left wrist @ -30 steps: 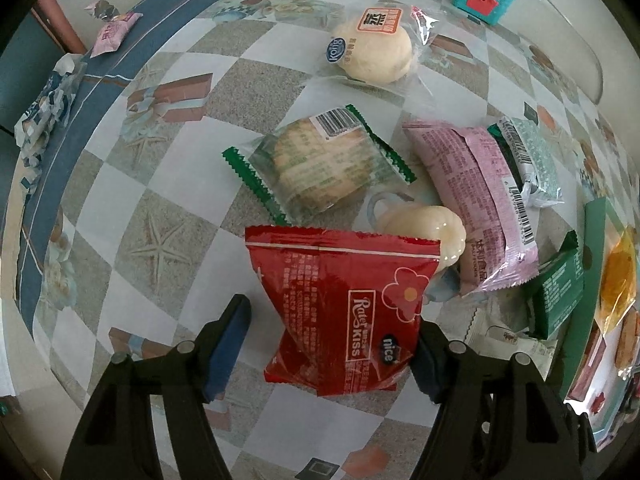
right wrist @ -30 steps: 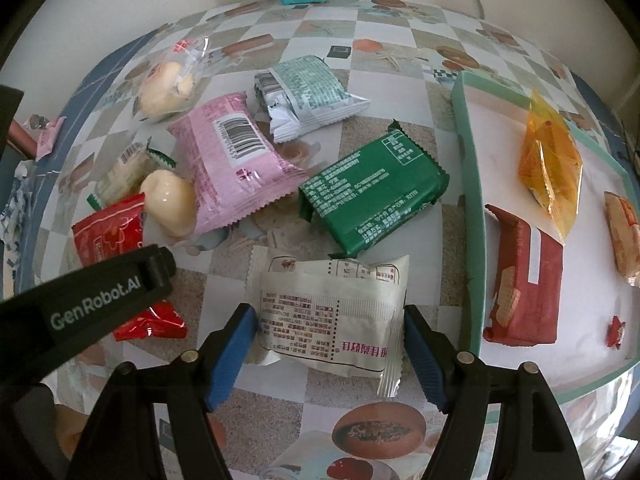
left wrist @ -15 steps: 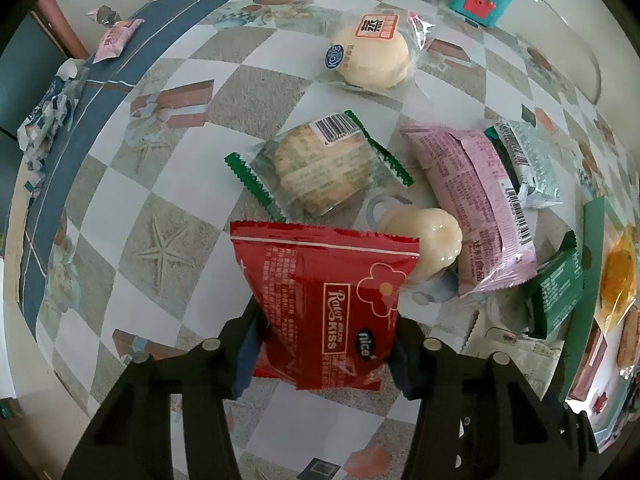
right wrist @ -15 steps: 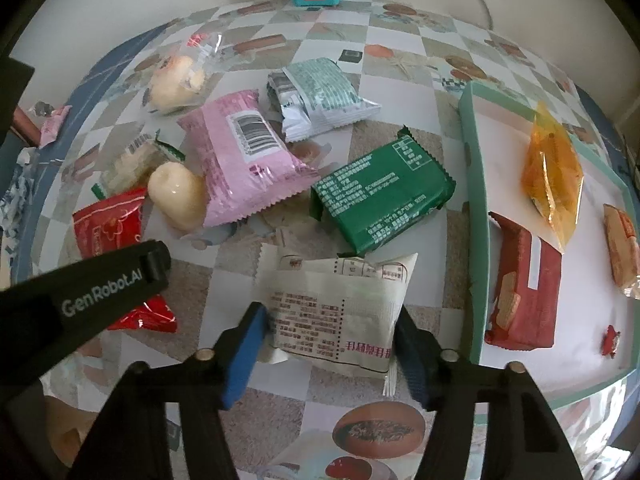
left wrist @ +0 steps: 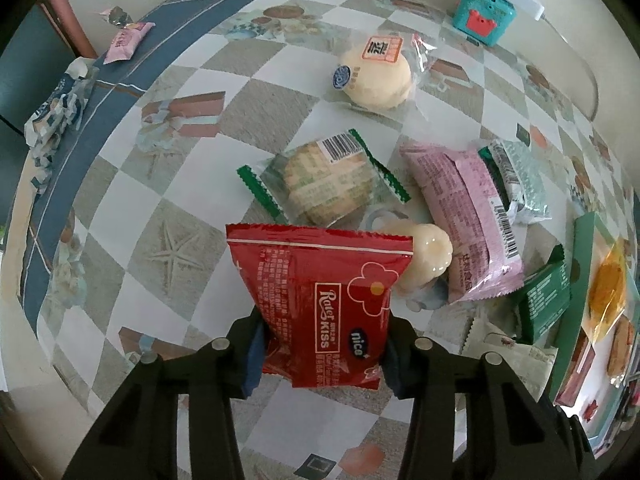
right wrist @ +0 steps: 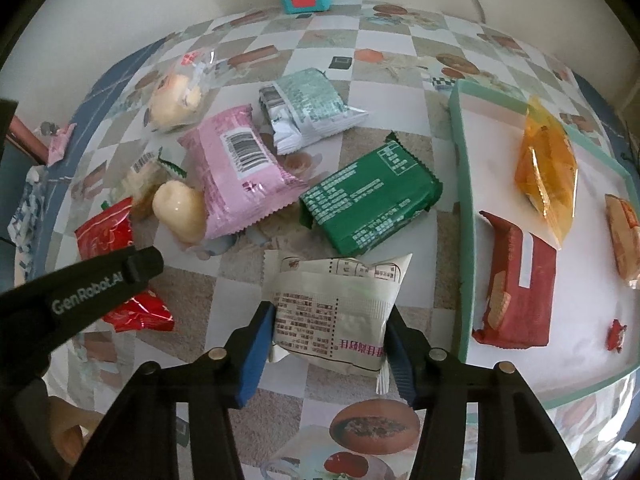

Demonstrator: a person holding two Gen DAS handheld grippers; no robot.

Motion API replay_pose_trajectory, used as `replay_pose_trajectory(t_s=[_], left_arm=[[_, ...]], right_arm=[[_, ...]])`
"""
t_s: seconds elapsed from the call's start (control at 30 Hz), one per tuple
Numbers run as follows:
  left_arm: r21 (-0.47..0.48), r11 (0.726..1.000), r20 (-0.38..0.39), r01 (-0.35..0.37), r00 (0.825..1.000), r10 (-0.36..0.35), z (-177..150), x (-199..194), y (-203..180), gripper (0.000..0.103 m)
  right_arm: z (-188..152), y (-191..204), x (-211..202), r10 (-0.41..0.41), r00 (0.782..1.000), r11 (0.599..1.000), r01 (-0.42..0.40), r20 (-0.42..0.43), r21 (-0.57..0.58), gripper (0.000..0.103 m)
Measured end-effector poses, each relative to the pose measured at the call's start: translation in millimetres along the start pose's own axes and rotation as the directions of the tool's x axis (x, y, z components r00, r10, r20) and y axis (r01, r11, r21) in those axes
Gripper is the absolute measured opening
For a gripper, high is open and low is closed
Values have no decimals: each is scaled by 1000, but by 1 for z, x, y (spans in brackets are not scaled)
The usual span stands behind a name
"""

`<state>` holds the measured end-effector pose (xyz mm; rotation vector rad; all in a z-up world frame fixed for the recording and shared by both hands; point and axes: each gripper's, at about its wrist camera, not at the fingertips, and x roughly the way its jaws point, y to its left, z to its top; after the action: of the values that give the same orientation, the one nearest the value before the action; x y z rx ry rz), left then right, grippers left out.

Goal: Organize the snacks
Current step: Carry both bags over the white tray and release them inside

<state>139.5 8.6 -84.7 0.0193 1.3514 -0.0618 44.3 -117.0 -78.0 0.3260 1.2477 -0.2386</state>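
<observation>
A red snack packet (left wrist: 320,280) stands between the blue pads of my left gripper (left wrist: 320,344). Its jaws are closing and both pads press the packet's sides, with its lower end just off the checkered tablecloth. My right gripper (right wrist: 328,340) is closing too, and its pads squeeze a white printed packet (right wrist: 336,296) beside the tray. The green-rimmed white tray (right wrist: 466,240) lies to the right and holds an orange packet (right wrist: 548,168) and a red-brown packet (right wrist: 516,292). In the right wrist view the left gripper's black finger (right wrist: 100,280) covers part of the red packet (right wrist: 104,232).
Loose on the cloth lie a pink packet (left wrist: 460,220), a dark green packet (right wrist: 368,204), a silver-green packet (right wrist: 308,108), a round biscuit in a green-edged wrapper (left wrist: 324,180), a wrapped bun (left wrist: 376,76) and a cream lump (left wrist: 428,256). A teal box (left wrist: 484,12) stands at the wall.
Both grippers closed from wide open onto their packets: the left on the red one, the right on the white one. The red packet has tipped up off the cloth.
</observation>
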Motion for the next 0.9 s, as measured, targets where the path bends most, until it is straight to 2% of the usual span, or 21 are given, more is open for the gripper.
replay_pose_trajectory(t_s=[0.1, 0.4, 0.63, 0.9], left_arm=[[-11, 1000, 20, -8, 1000, 8, 0, -7, 2, 48], [-28, 999, 102, -34, 994, 36, -12, -43, 0, 47], [-10, 999, 158, -32, 987, 33, -21, -67, -15, 47], [58, 998, 195, -33, 981, 22, -24, -74, -41, 47]], right_arm=[[3, -10, -12, 34, 999, 999, -34, 19, 11, 56], [8, -29, -55, 64, 993, 998, -67, 103, 23, 56], [12, -37, -70, 25, 987, 997, -36, 156, 64, 56], [15, -88, -80, -29, 984, 982, -4, 174, 188, 56]])
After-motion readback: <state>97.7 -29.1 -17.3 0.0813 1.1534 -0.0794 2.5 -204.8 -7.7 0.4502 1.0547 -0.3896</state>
